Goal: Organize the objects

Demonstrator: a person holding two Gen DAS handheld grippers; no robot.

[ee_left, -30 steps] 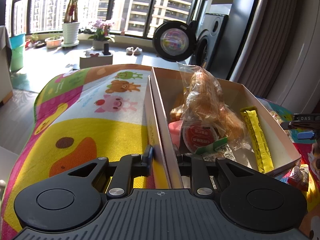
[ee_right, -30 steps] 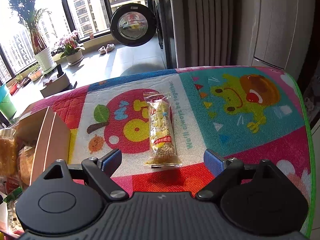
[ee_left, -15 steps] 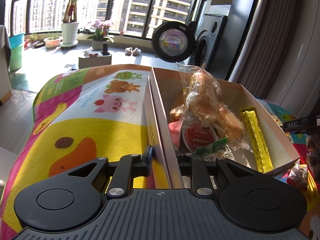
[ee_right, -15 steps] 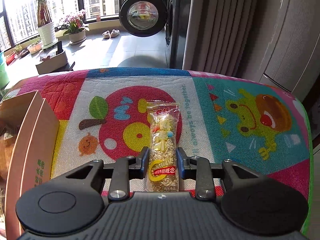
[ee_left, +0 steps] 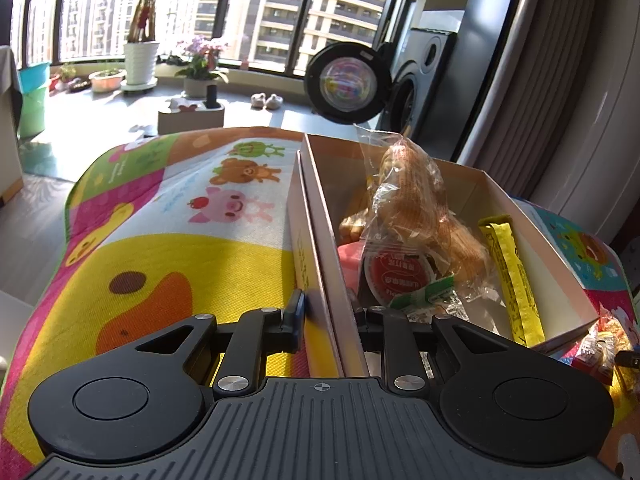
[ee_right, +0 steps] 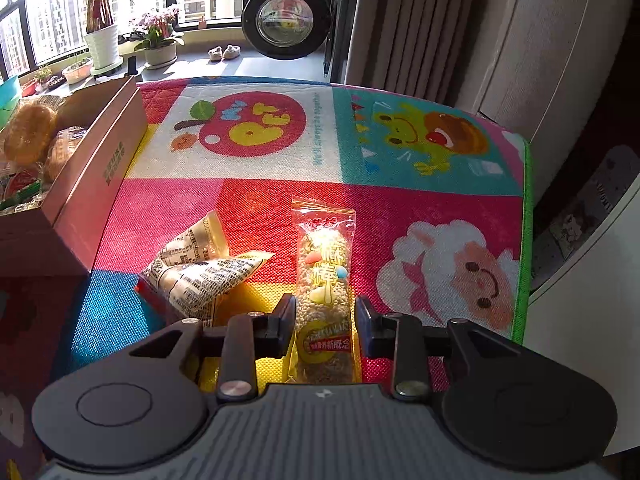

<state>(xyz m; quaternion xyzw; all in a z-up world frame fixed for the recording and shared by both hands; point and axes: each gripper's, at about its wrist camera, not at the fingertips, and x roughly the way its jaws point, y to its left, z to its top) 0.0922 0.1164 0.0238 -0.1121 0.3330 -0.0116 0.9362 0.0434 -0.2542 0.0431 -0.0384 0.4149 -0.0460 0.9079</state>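
In the left wrist view my left gripper point(ee_left: 326, 316) is shut on the near left wall of an open cardboard box point(ee_left: 316, 216). The box holds a bagged bread point(ee_left: 412, 200), a red-labelled packet point(ee_left: 394, 276) and a yellow stick packet point(ee_left: 512, 272). In the right wrist view my right gripper point(ee_right: 325, 318) is shut on the lower part of a clear-wrapped cereal bar point(ee_right: 324, 264), which points away from me above the mat. A white printed packet point(ee_right: 200, 276) lies just left of the bar. The box point(ee_right: 100, 168) stands at the left.
A cartoon play mat point(ee_right: 400, 128) covers the table; its green edge point(ee_right: 526, 240) drops off at the right. Small snack packets point(ee_left: 600, 344) lie beside the box's near right corner. A washing machine point(ee_right: 286, 20) and potted plants stand beyond the table.
My right gripper went from open to shut on the cereal bar, then drew back with it toward the table's near side. The left gripper stayed on the box wall.
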